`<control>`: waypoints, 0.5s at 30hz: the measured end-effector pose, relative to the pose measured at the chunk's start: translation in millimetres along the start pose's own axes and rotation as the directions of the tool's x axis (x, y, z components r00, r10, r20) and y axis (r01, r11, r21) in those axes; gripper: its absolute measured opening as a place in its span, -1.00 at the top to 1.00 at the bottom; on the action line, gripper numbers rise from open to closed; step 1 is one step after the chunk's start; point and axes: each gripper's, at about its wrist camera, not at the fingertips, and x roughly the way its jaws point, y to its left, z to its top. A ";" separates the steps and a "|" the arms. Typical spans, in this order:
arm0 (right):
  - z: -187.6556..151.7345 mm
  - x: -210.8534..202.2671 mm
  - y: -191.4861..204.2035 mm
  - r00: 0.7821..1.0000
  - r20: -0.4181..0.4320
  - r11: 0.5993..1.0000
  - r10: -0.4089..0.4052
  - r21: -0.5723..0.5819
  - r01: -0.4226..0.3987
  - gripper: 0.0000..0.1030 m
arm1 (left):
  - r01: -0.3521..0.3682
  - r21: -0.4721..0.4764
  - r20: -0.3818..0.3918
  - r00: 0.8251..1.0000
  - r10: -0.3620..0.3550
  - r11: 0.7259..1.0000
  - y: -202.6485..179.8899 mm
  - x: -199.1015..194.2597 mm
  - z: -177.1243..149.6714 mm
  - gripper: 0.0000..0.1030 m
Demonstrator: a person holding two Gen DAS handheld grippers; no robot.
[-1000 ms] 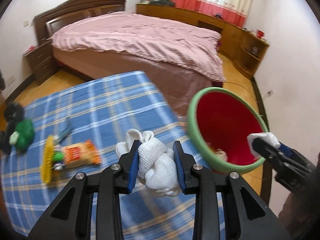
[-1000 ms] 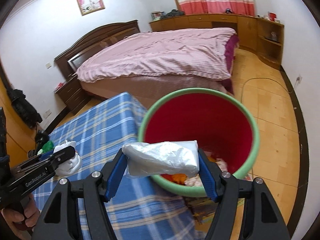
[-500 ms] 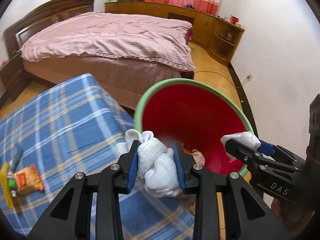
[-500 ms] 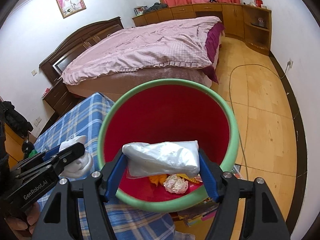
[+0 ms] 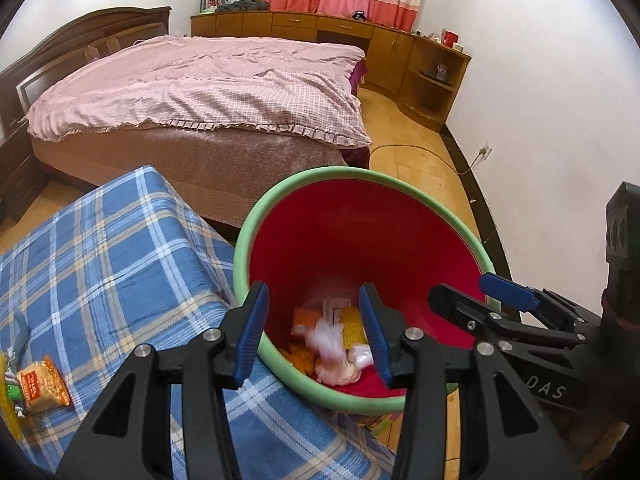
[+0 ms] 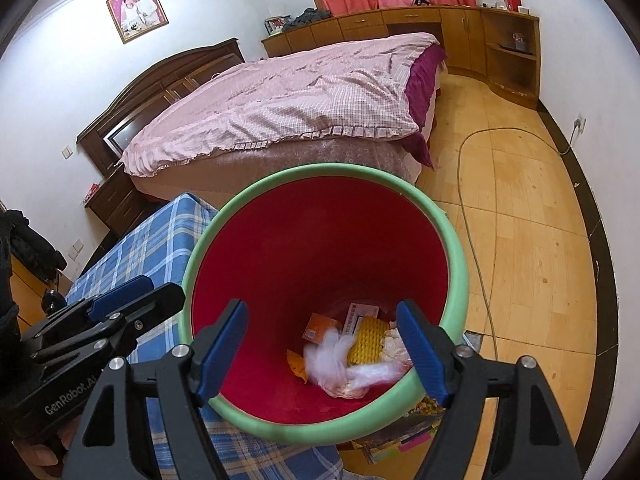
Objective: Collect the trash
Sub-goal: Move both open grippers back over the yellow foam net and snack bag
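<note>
A red bin with a green rim (image 5: 304, 176) stands beside the blue plaid table (image 5: 100, 264). My left gripper (image 5: 314, 336) hangs over the bin's near edge, its jaws opening with nothing between them. My right gripper (image 6: 322, 350) is over the bin too, jaws opening and empty. At the bottom of the bin a blurred white cloth wad (image 5: 330, 346) and a white bag (image 6: 368, 372) lie on a yellow netted piece (image 6: 368, 340) and an orange packet (image 6: 320, 326). An orange snack packet (image 5: 42, 384) lies on the table at the left.
A pink-covered bed (image 5: 208, 84) stands behind the table and bin. Wooden cabinets (image 5: 428, 68) line the far wall. A cable (image 6: 476, 240) runs across the tiled floor. Magazines (image 6: 400, 436) lie on the floor by the bin. A hand (image 6: 36, 452) holds the left gripper.
Both grippers moved over the bin and opened. The white cloth wad left the left jaws and the white bag left the right jaws; both now lie blurred inside the bin.
</note>
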 end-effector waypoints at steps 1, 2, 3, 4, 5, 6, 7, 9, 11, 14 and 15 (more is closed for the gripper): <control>0.6 0.3 0.1 1.000 0.000 1.000 0.001 0.000 -0.001 -0.53 | -0.001 -0.006 0.000 1.000 0.001 1.000 1.0 -1.1 -0.5 0.08; 0.9 -0.7 0.7 1.000 0.001 1.000 0.002 0.000 -0.002 -0.53 | -0.004 -0.010 0.002 1.000 0.004 1.000 2.4 -2.6 -0.7 0.08; 0.6 -2.5 1.7 1.000 0.004 1.000 0.003 0.001 -0.003 -0.53 | -0.006 -0.012 0.002 1.000 0.006 1.000 4.1 -3.4 -0.9 0.08; 0.9 -3.4 2.6 1.000 0.006 1.000 0.004 0.002 -0.004 -0.53 | -0.012 -0.018 0.005 1.000 0.012 1.000 6.1 -6.1 -1.4 0.08; 1.4 -4.8 3.6 1.000 0.008 1.000 0.005 0.002 -0.005 -0.53 | -0.016 -0.023 0.006 1.000 0.016 1.000 8.0 -8.2 -2.1 0.08; 1.3 -7.0 5.1 1.000 0.012 1.000 0.005 0.003 -0.005 -0.53 | -0.018 -0.027 0.008 1.000 0.019 0.999 9.3 -9.4 -2.3 0.08; 1.3 -8.7 6.0 1.000 0.014 1.000 0.005 0.003 -0.005 -0.53 | -0.023 -0.033 0.012 1.000 0.024 0.999 11.6 -13.1 -3.1 0.08; 0.8 -13.1 9.5 1.000 0.019 1.000 0.006 0.003 -0.006 -0.53 | -0.033 -0.041 0.019 0.999 0.034 0.999 14.5 -17.9 -4.9 0.08; 0.6 -17.0 12.9 1.000 0.024 1.000 0.010 0.004 -0.010 -0.53 | -0.046 -0.053 0.025 0.999 0.047 0.998 19.1 -25.0 -6.9 0.08; -0.3 -21.1 20.4 0.999 0.028 1.000 0.020 0.002 -0.020 -0.53 | -0.065 -0.068 0.036 0.997 0.067 0.996 26.5 -36.3 -11.0 0.08; -1.2 -22.8 22.6 0.999 0.031 1.000 0.023 0.001 -0.023 -0.53 | -0.070 -0.073 0.040 0.997 0.073 0.995 28.6 -39.6 -12.2 0.08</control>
